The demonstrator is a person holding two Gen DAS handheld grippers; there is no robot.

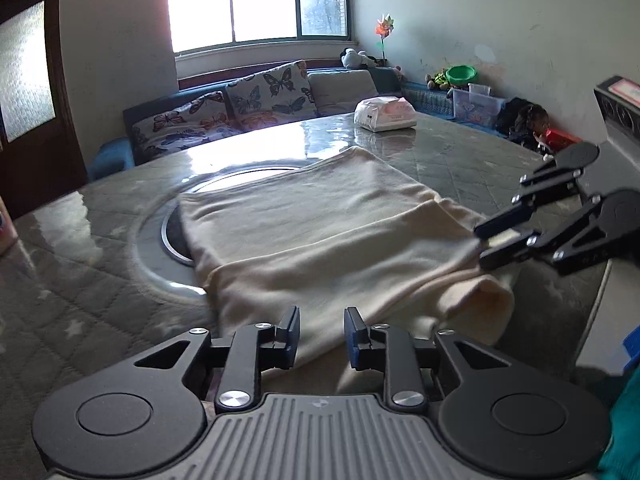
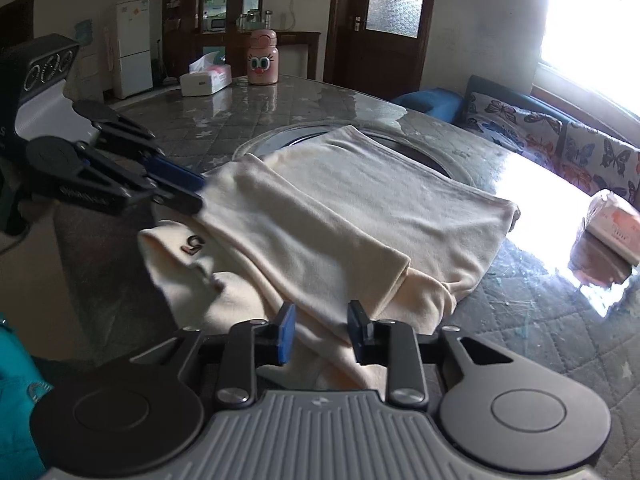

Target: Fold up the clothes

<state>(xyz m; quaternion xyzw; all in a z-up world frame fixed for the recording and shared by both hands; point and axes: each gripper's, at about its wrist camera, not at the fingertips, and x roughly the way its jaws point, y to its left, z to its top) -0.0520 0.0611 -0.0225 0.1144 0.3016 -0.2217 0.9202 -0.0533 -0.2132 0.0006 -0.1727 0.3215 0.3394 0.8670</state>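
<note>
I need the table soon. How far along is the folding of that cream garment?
Done: the cream garment lies folded over on the table. In hand: nothing; the left gripper and right gripper both stand open at its near edge. Left: a loose end by the logo is still unfolded.

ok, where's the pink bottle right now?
Right wrist view only: the pink bottle stands upright at the table's far edge, just right of the tissue box and well beyond the cream garment.
</note>
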